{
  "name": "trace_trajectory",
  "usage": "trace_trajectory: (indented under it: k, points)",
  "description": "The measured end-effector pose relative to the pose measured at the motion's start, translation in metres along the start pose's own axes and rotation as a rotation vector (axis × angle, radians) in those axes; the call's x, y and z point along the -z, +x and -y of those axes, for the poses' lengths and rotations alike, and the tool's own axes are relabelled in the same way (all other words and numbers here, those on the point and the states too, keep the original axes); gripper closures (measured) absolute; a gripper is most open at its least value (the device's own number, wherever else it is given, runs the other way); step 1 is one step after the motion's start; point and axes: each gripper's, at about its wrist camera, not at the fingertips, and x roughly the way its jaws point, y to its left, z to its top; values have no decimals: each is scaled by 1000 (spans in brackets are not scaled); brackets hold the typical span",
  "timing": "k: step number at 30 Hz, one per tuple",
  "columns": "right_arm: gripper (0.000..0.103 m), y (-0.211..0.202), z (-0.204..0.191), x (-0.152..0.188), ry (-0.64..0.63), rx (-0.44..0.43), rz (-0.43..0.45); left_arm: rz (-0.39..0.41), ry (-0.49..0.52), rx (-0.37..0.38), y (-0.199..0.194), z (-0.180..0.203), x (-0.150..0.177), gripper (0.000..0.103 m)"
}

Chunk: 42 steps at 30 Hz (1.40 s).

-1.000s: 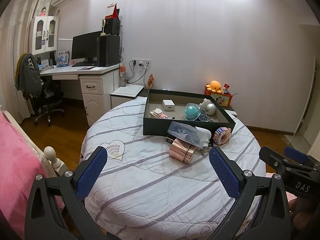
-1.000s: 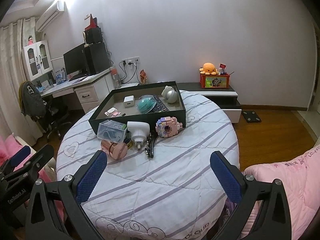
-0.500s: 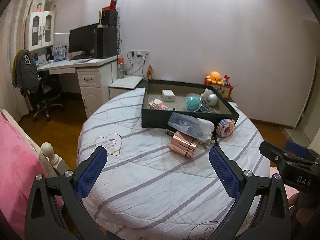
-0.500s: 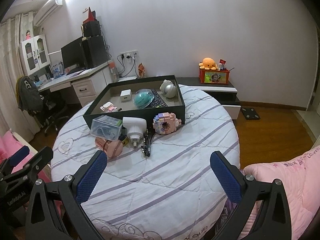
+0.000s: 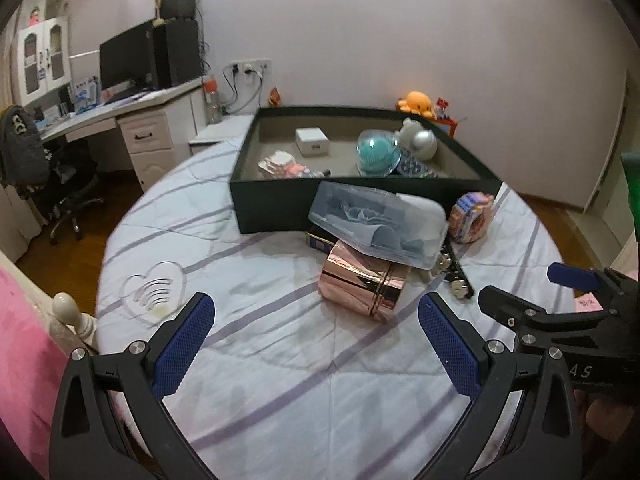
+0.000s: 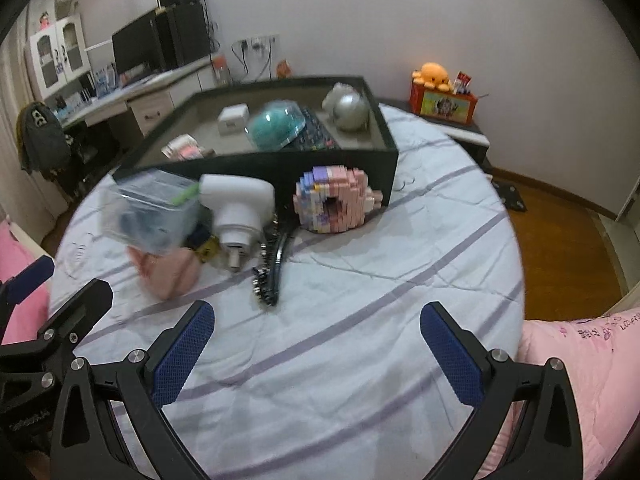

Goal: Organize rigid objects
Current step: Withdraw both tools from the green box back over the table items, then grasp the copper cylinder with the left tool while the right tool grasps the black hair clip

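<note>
1. The left gripper [image 5: 316, 336] hangs over the round bed with a white, purple-striped quilt [image 5: 280, 360], its blue-padded fingers [image 5: 182, 346] spread wide apart with nothing between them.
2. The right gripper [image 6: 316, 338] hangs over the same quilt, fingers likewise wide apart and empty; in the left wrist view it shows at 3 o'clock.
3. A large dark rectangular open-top box [image 5: 276, 204] sits on the quilt at 12 o'clock from both grippers.
4. Inside the box lie a small white square box [image 5: 312, 141], a teal ball under a clear dome [image 5: 378, 152], a silver sphere [image 5: 425, 145] and a small pink-and-white item [image 5: 280, 164].
5. Just in front of the box's near wall a shiny rose-gold cylinder [image 5: 362, 286] lies on its side, with a clear plastic lidded container [image 5: 372, 224] resting tilted on top of it.
6. In the right wrist view, a white plug adapter [image 6: 236, 208] stands at 11 o'clock, touching the clear container.
7. A black studded hair clip [image 6: 272, 268] lies just right of the adapter.
8. A pink-and-purple ring-shaped brick model [image 6: 334, 204] leans at the box wall, at 12 o'clock.
</note>
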Motion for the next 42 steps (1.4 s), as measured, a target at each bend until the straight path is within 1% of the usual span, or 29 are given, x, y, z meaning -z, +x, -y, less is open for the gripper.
trace_trajectory:
  k: [2,4,7,10,12,13,14,16,17,18,19,20,21,22,23,24,25,26,28,30,37,42]
  points:
    - [6,11,2,-4,-2,-1,-14,-29,14,6,15,1,-1,0]
    - [7,20,3,-7,-7,-6,-28,-57,19,13,27,1,-3,0]
    - [12,31,3,-10,-19,-27,-47,-86,16,43,40,1,-5,0]
    - [17,44,2,-13,-30,-46,-65,-96,30,49,47,4,-9,0]
    - [17,48,2,-16,-34,-61,-68,-94,31,59,50,3,-12,0]
    - [19,50,1,-18,-39,-66,-65,-98,34,61,53,3,-13,0]
    - [26,50,0,-19,-46,-64,-63,-102,38,61,55,4,-15,0]
    - [31,53,-4,-22,-78,-47,-66,-111,41,65,60,5,-17,1]
    - [33,54,-5,-23,-82,-45,-67,-117,38,79,62,6,-18,5]
    - [34,55,-5,-24,-85,-46,-68,-127,37,102,64,7,-18,14]
    - [35,55,-5,-25,-92,-47,-68,-134,40,111,66,9,-18,19]
    - [37,55,-5,-24,-99,-45,-67,-142,48,117,67,11,-17,32]
    - [40,55,-6,-24,-106,-40,-64,-148,58,120,68,14,-16,42]
    - [47,53,-8,-22,-117,-39,-57,-148,65,123,68,17,-15,46]
    - [57,51,-9,-20,-121,-40,-51,-147,66,122,67,17,-15,47]
    - [64,50,-8,-20,-120,-41,-47,-146,60,126,66,16,-15,47]
    - [74,47,-7,-18,-118,-45,-43,-147,43,135,65,13,-14,47]
    - [78,46,-6,-17,-113,-50,-43,-148,32,140,64,11,-14,47]
    - [81,43,-3,-15,-103,-62,-40,-145,15,143,59,7,-12,47]
    - [81,41,1,-13,-91,-71,-39,-143,8,140,55,5,-10,47]
    - [83,29,9,-8,-31,-157,-43,-141,-14,111,37,-7,-1,47]
    - [84,13,8,-1,-2,-207,-33,-126,-20,97,15,-14,7,47]
